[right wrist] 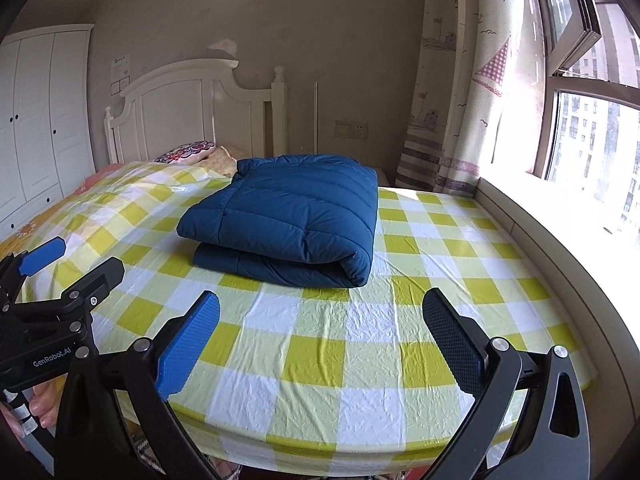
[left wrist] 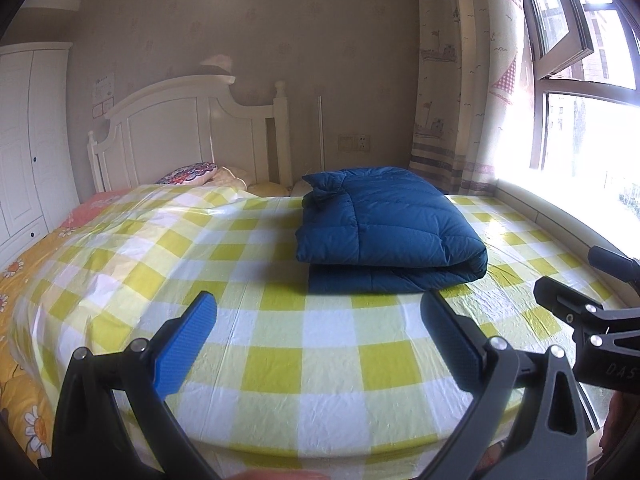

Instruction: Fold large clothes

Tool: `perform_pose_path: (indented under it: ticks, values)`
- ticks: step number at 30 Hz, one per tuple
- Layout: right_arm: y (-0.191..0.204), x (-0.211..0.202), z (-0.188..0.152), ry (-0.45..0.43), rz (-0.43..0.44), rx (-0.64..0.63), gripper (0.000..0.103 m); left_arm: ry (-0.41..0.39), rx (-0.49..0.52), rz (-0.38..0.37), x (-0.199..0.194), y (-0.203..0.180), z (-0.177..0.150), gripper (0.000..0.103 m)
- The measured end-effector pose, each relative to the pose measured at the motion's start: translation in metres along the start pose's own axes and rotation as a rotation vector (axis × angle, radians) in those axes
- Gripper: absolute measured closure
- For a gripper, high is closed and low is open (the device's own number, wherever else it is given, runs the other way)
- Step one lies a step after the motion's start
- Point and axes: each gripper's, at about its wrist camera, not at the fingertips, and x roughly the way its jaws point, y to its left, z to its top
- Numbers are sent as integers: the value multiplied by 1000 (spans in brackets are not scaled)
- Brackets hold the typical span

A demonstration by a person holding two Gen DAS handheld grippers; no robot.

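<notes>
blue quilted jacket (right wrist: 288,220) lies folded mid-bed (right wrist: 360,340), clear of both grippers. left gripper (left wrist: 320,344) and right gripper (right wrist: 320,344) gape wide, empty. looks puffy, light, slippery; best pinched at the rolled near edge.

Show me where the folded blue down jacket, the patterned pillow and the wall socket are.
folded blue down jacket (right wrist: 288,216), right wrist view, top quilted layer.
patterned pillow (left wrist: 188,172), left wrist view, its printed face.
wall socket (right wrist: 352,129), right wrist view, plate centre.

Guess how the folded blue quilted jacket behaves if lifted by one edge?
The blue quilted jacket looks puffy and soft, so probably floppy and light. Its stacked layers would likely unfold. The smooth shell may slip on the checked sheet.
</notes>
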Motion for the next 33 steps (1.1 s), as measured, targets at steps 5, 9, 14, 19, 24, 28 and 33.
perform_pose_path:
  ticks: [5,9,14,19,24,28,33]
  values:
    - [1,1,-1,6,0,-4,5,6,-1,0,0,0,-2,2]
    - [3,1,-2,9,-1,-7,5,6,-1,-1,0,0,-2,2]
    - [4,1,-3,12,-3,-11,5,9,-2,1,-1,0,-5,2]
    - [5,2,-4,14,-5,-12,5,7,-2,3,-1,0,-6,2]
    - [6,2,-6,16,-5,-13,5,7,-3,5,-2,0,-8,2]
    - [6,2,-7,17,-5,-13,5,6,-5,5,-3,0,-8,2]
    - [6,2,-8,16,-7,-11,5,2,-6,6,-4,0,-8,2]
